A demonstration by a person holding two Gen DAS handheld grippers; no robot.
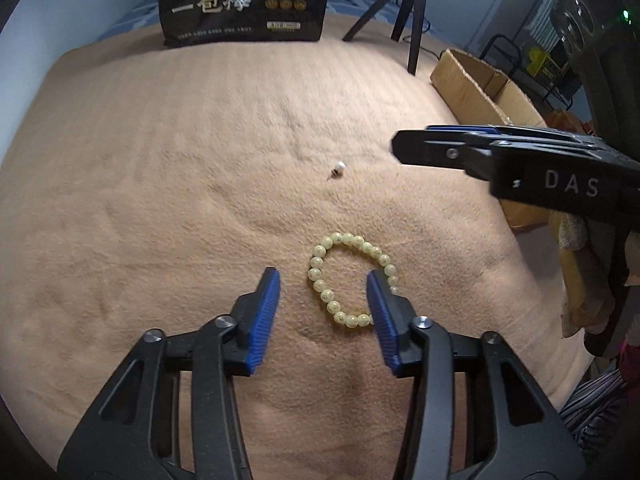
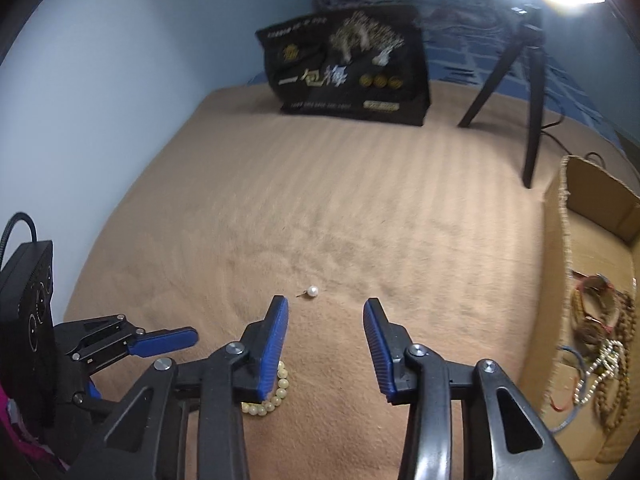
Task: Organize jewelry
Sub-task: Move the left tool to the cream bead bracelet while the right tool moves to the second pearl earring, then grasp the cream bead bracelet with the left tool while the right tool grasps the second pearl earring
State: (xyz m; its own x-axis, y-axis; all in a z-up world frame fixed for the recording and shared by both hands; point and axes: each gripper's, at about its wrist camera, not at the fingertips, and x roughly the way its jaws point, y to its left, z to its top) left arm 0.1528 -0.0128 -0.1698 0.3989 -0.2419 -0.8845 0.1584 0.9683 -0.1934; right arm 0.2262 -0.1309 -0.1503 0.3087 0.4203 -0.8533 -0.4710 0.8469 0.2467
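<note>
With left tongs [image 1: 323, 286] spread over the bead bracelet [image 1: 352, 279] on the blanket [image 1: 180, 184], and right tongs [image 2: 326, 312] spread near the pearl stud [image 2: 312, 291]: pinch beads squarely, then lift toward the cardboard box [image 2: 560, 240].

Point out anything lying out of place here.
Two pieces lie loose on the blanket: a pearl earring and a bead bracelet. The other jewelry is piled in the box.

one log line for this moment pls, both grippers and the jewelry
left gripper: open, over bead bracelet | right gripper: open, nearing pearl earring | cardboard box: jewelry inside | nothing held
</note>
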